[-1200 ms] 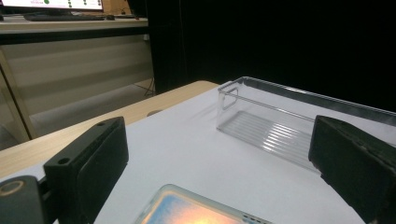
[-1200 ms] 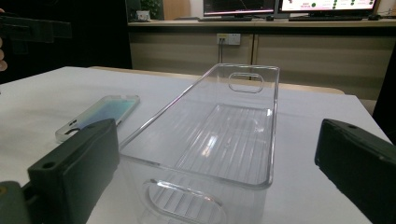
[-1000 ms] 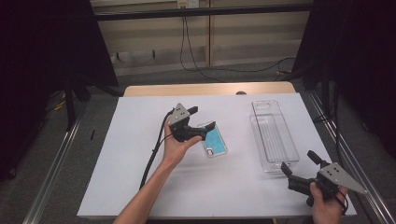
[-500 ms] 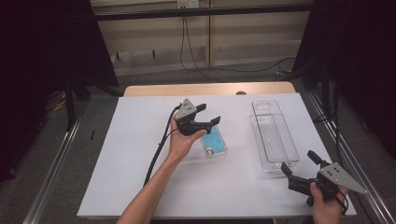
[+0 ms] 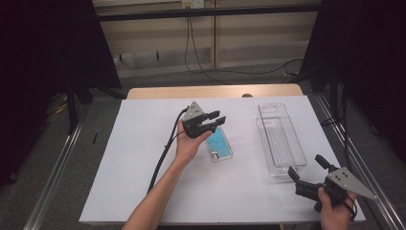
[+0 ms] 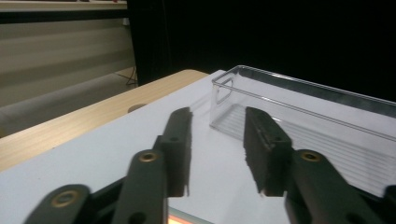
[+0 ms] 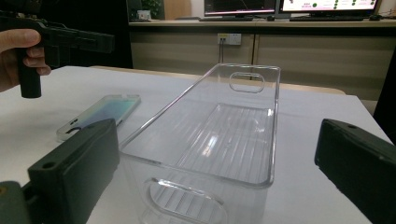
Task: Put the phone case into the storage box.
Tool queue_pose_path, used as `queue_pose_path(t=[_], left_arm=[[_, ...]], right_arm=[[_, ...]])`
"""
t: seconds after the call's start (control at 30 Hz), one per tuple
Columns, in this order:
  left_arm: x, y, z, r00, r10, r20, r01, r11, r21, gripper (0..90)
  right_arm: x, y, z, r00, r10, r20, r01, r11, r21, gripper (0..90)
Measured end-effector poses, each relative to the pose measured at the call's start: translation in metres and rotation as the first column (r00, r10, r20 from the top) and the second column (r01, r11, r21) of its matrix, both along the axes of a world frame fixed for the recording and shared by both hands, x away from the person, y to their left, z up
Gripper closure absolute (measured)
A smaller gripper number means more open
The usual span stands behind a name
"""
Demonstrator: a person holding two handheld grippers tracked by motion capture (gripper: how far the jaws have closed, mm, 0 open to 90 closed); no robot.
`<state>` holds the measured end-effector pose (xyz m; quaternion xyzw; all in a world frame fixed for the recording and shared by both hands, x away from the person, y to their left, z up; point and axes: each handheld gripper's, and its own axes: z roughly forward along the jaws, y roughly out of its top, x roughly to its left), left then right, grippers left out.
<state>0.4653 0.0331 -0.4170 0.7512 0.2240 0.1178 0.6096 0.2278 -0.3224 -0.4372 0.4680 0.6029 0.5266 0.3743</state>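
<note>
Above the far end of the phone (image 5: 220,143), left gripper (image 5: 214,118) raised, jaws just narrowed, nothing between. Reopen wide, lower squarely over phone edges before lifting toward clear bin (image 5: 280,139) at right. Right gripper (image 5: 306,166) wide, empty.

A turquoise phone case (image 5: 220,143), a clear ribbed bin (image 5: 281,139), black tongs (image 5: 213,119) on a white table (image 5: 134,158).

One phone (image 5: 220,143) lies left of the clear bin (image 5: 281,140); one clear bin stands on the one white table (image 5: 143,143); two grippers flank the bin.
</note>
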Motion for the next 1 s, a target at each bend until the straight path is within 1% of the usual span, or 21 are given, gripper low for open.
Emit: queue_pose_path(t=[0.03,0.1,0.2,0.3,0.33,0.37,0.4,0.43,0.47,0.5,0.53,0.63,0.67,0.77,0.8,0.83,0.87,0.9,0.93,0.97,1.0], left_arm=[[0.000,-0.001,0.000,1.0000,-0.001,-0.001,0.001,1.0000,0.001,67.6],[0.000,-0.002,-0.001,0.9999,-0.013,0.003,0.013,0.9997,0.018,71.1],[0.001,-0.003,-0.001,0.9997,-0.018,-0.016,0.018,0.9998,0.011,76.0],[0.001,-0.005,-0.001,0.9997,-0.019,-0.017,0.019,0.9996,0.021,82.1],[0.002,-0.005,0.000,0.9994,-0.028,-0.022,0.029,0.9994,0.022,82.1],[0.002,-0.007,0.001,0.9991,-0.036,-0.023,0.037,0.9988,0.033,85.3],[0.002,-0.007,0.001,0.9991,-0.036,-0.023,0.037,0.9988,0.033,87.7],[0.003,-0.009,0.001,0.9977,-0.058,-0.035,0.060,0.9972,0.044,90.0],[0.003,-0.009,0.001,0.9977,-0.058,-0.035,0.060,0.9972,0.044,90.0],[0.004,-0.011,0.000,0.9973,-0.061,-0.042,0.063,0.9962,0.061,90.0],[0.004,-0.011,0.000,0.9973,-0.061,-0.042,0.063,0.9962,0.061,90.0],[0.008,-0.010,-0.002,0.9953,-0.064,-0.074,0.070,0.9940,0.084,90.0],[0.008,-0.010,-0.002,0.9953,-0.064,-0.074,0.070,0.9940,0.084,90.0],[0.012,-0.010,-0.004,0.9943,-0.051,-0.093,0.061,0.9928,0.103,90.0],[0.013,-0.010,-0.005,0.9940,-0.047,-0.099,0.058,0.9916,0.116,90.0],[0.016,-0.010,-0.006,0.9923,-0.036,-0.119,0.052,0.9891,0.137,90.0],[0.016,-0.010,-0.006,0.9923,-0.036,-0.119,0.052,0.9891,0.137,90.0],[0.018,-0.010,-0.006,0.9918,-0.032,-0.124,0.050,0.9883,0.144,90.0],[0.020,-0.010,-0.006,0.9904,-0.028,-0.135,0.050,0.9857,0.161,90.0],[0.020,-0.010,-0.006,0.9904,-0.028,-0.135,0.050,0.9857,0.161,90.0],[0.022,-0.011,-0.006,0.9905,-0.028,-0.134,0.053,0.9822,0.180,90.0]], right_arm=[[0.000,0.000,0.000,1.0000,0.000,-0.001,0.000,1.000,0.000,0.0],[0.000,0.000,0.000,1.0000,0.000,-0.001,0.000,1.000,-0.001,0.0],[0.000,0.000,0.000,1.0000,0.002,-0.001,-0.002,1.000,0.000,0.0],[0.000,0.000,0.000,1.0000,0.002,0.001,-0.002,1.000,0.000,0.0],[0.000,0.000,0.000,1.0000,0.002,0.001,-0.002,1.000,0.000,0.0],[0.000,0.000,0.000,1.0000,0.002,0.002,-0.002,1.000,0.000,0.0],[0.000,0.000,0.000,1.0000,0.002,0.002,-0.002,1.000,-0.001,0.0],[0.000,0.000,0.000,1.0000,0.002,0.001,-0.002,1.000,0.000,0.0],[-0.001,0.000,0.000,1.0000,0.002,0.001,-0.002,1.000,-0.001,0.0],[-0.001,0.000,0.000,1.0000,0.002,0.001,-0.002,1.000,-0.001,0.0],[0.000,0.000,0.000,1.0000,0.003,0.001,-0.003,1.000,-0.001,0.0],[-0.001,0.000,0.000,1.0000,0.004,0.003,-0.004,1.000,0.000,0.0],[-0.001,0.000,0.000,1.0000,0.003,0.003,-0.003,1.000,0.000,0.0],[-0.001,0.000,0.000,1.0000,0.003,0.002,-0.003,1.000,-0.001,0.0],[-0.001,0.000,0.000,1.0000,0.003,0.002,-0.003,1.000,-0.001,0.0],[-0.001,0.000,0.000,1.0000,0.002,0.001,-0.002,1.000,-0.002,0.0],[-0.001,0.000,0.000,1.0000,0.002,0.001,-0.002,1.000,-0.002,0.0],[-0.001,0.000,0.000,1.0000,0.002,0.001,-0.002,1.000,-0.002,0.0],[-0.001,0.000,0.000,1.0000,0.003,0.001,-0.003,1.000,-0.003,0.0],[-0.001,0.000,0.000,1.0000,0.002,0.001,-0.002,1.000,-0.003,0.0],[-0.001,0.000,0.000,1.0000,0.002,0.001,-0.002,1.000,-0.003,0.0]])
